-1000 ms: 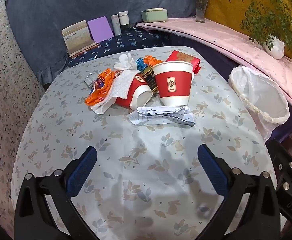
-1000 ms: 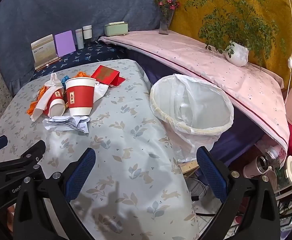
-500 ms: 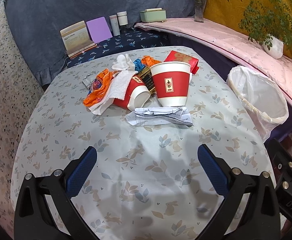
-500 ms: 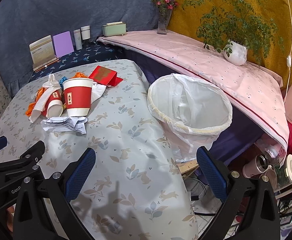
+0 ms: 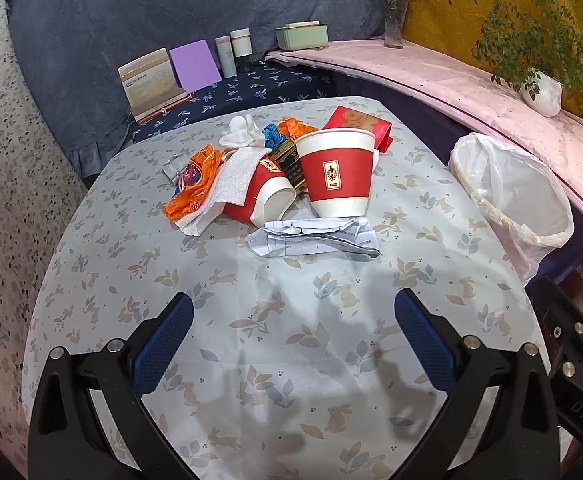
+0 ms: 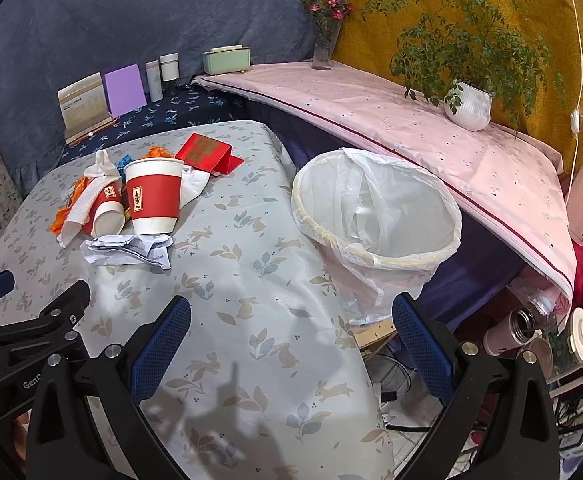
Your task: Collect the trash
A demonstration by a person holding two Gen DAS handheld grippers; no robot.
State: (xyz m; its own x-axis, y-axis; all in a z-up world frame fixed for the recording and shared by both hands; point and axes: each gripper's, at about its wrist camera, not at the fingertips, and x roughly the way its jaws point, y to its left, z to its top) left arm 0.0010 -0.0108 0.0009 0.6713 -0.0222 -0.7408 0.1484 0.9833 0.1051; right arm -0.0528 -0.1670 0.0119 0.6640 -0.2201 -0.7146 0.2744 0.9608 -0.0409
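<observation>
Change: pulled back slightly from trash pile | left gripper, right gripper: jaws spread wide, empty | bin unfilled, collecting not started

On the surface, an upright cup is standing in a litter pile, with a tipped cup lying just left of it under a napkin. Crumpled paper is lying before both cups; an envelope is sitting behind. A lined bin (off the edge) is standing to the right.
</observation>
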